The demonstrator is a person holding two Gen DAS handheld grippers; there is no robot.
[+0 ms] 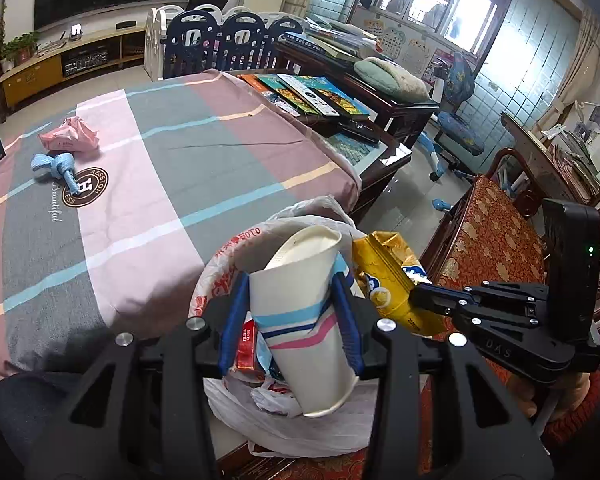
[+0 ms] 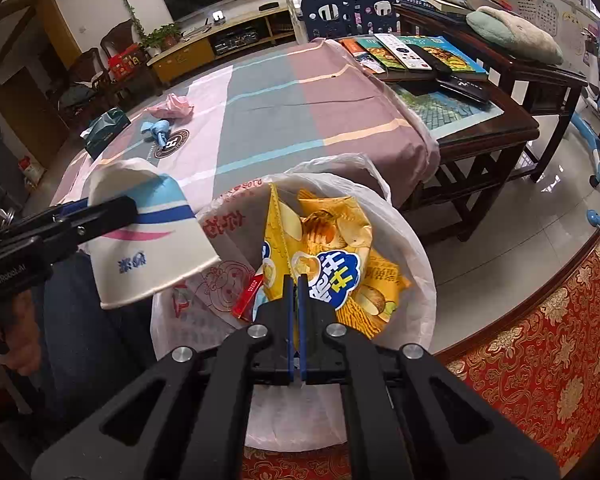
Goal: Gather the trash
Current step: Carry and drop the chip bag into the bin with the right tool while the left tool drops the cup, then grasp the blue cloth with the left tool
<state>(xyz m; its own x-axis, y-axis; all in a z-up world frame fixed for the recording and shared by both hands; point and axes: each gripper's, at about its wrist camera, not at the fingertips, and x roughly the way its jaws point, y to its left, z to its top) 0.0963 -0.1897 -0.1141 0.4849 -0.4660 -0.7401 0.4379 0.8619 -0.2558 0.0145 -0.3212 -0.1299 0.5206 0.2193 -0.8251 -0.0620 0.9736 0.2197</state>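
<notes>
My left gripper [image 1: 290,284] is shut on a white paper cup [image 1: 300,312] with blue and pink stripes, held tilted over the open white plastic trash bag [image 1: 220,280]. The cup also shows in the right wrist view [image 2: 148,236]. My right gripper [image 2: 296,280] is shut on a yellow chip bag [image 2: 332,256], held over the trash bag [image 2: 412,256]. A red box [image 2: 248,296] lies inside the bag. A crumpled pink wrapper [image 1: 70,138] and a blue knotted wrapper [image 1: 58,168] lie on the striped tablecloth [image 1: 180,160] at the far left.
A green tissue pack [image 2: 106,130] lies at the table's left edge. A dark wood side table [image 2: 480,120] with books and remotes stands to the right. A red patterned chair seat [image 1: 492,248] is at the right, close to the bag.
</notes>
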